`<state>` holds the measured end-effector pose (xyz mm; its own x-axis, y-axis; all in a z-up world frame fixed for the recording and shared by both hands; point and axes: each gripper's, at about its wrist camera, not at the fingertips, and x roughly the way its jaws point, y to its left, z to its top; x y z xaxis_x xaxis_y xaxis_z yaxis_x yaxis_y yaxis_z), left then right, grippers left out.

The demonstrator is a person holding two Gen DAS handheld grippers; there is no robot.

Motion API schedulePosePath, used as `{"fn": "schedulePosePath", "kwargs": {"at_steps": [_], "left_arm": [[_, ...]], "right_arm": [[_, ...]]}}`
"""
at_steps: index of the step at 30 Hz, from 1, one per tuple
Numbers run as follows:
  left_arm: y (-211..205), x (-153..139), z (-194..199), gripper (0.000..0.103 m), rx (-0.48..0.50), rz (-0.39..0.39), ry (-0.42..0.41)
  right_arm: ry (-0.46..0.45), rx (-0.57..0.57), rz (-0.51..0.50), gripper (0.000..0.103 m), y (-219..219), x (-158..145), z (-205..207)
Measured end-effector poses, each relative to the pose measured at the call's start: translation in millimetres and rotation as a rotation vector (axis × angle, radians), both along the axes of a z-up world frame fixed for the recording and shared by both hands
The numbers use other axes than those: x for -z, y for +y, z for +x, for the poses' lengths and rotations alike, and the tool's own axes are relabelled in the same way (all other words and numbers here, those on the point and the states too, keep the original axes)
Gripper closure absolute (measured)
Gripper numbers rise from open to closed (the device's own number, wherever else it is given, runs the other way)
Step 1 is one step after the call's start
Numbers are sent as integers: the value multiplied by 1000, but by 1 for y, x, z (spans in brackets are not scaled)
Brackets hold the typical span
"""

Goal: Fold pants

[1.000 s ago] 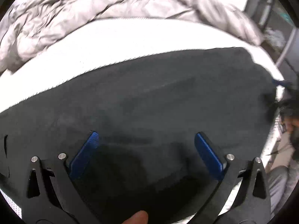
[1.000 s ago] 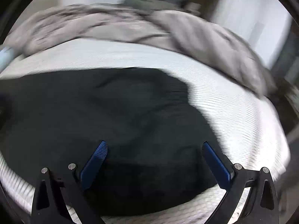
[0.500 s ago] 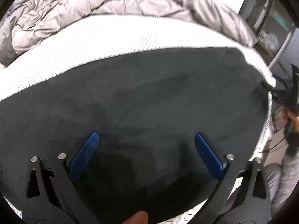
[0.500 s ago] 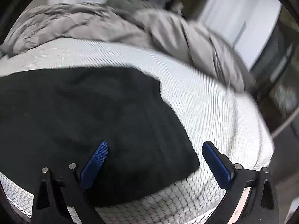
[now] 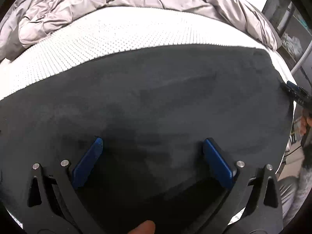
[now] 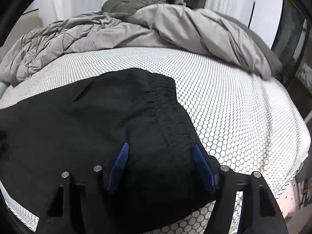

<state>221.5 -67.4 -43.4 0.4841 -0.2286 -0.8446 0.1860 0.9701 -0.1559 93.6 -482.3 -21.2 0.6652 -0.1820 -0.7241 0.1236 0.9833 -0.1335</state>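
Your right tool (image 6: 160,148) has just been closing: its jaws stood at their widest a moment ago and now sit about half as far apart, straddling the gathered waistband (image 6: 171,120) at the end of the black pants (image 6: 93,120). Cloth lies between the blue pads (image 6: 119,161), yet they do not visibly press it, so treat this as a grasp under way, not a hold. The view has also shifted since half a second back, so that the waistband, which lay off toward 9 o'clock of the jaws, now runs between them.

Your left tool (image 5: 151,142) is spread wide, as it was in both earlier views, hanging over the flat middle of the pants with nothing pinched. In that view the right tool shows at 3 o'clock, at the garment's far end.

The pants lie spread on the white honeycomb-patterned bed (image 6: 243,107), near its front edge, with a rumpled grey duvet (image 6: 175,27) heaped at 12 o'clock.

No fold seems begun. In my judgement the next step depends on the right pads catching both waistband layers; take only the top one and the fold will drag unevenly.
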Motion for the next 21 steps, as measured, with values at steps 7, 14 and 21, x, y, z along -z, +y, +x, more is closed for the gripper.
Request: {"fn": "schedulePosePath", "kwargs": {"at_steps": [7, 14, 21], "left_arm": [[-4, -5, 26, 1, -17, 18, -2], [-6, 12, 38, 1, -9, 45, 7], [-1, 5, 31, 1, -8, 45, 0]], "right_arm": [[-62, -133, 39, 37, 55, -27, 39], [64, -47, 138, 77, 32, 22, 82], [34, -27, 28, 83, 41, 6, 73]]}}
